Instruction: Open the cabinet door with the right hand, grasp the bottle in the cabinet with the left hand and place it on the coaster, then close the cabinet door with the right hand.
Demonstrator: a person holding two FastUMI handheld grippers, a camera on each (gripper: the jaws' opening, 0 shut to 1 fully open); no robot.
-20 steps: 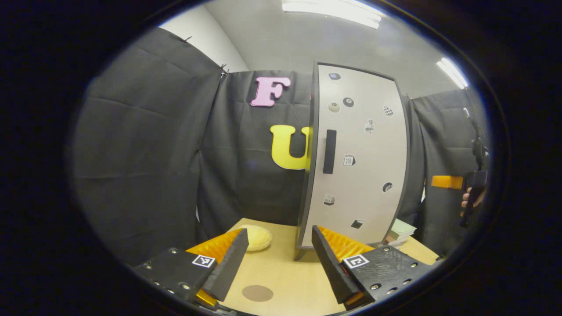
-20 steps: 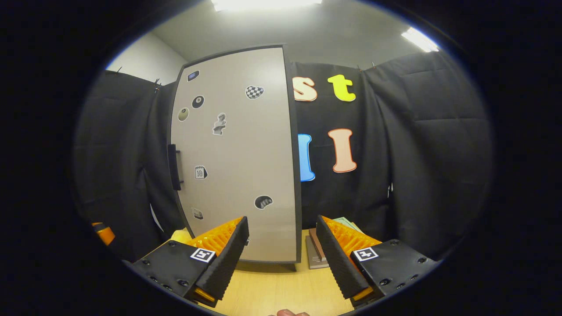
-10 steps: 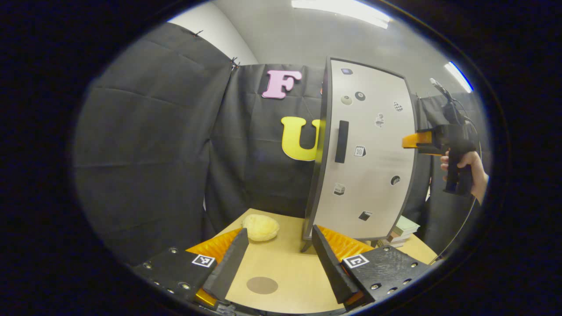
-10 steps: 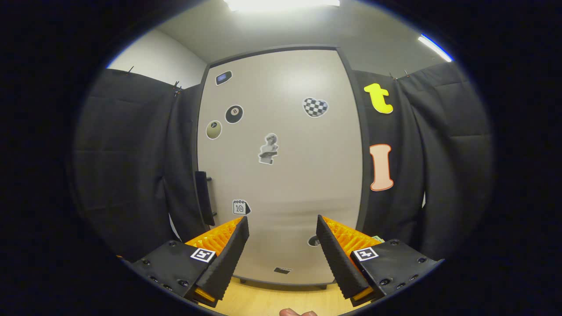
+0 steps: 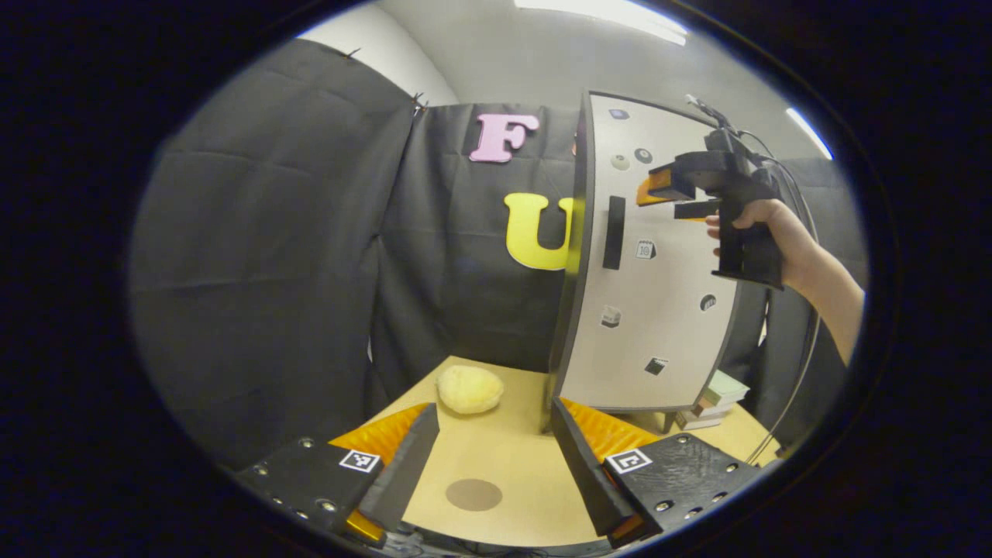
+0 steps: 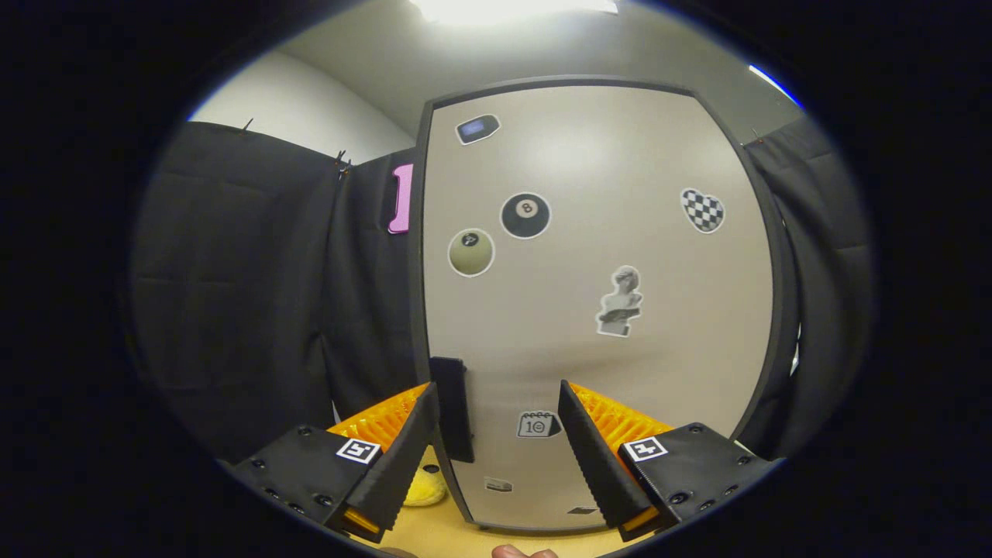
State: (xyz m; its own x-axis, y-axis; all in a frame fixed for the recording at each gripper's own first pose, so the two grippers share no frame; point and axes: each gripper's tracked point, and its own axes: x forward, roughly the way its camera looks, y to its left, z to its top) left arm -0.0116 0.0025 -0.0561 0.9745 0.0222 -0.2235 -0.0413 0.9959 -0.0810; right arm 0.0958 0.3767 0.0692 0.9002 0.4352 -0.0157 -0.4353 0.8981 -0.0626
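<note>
Right gripper view: the right gripper (image 6: 496, 446) has its ribbed fingers apart, close before the flat, matte cabinet door (image 6: 597, 310), with the black bar handle (image 6: 452, 418) between them, not clamped. Left gripper (image 5: 492, 457) is also spread, above the smooth wooden table (image 5: 511, 457) with a round brown coaster (image 5: 473, 494). Door is closed, so the bottle is hidden.

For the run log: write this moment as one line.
stage: reaching for door | right claw: open, near handle | left claw: open, over table | cabinet door: closed | coaster: bare
</note>
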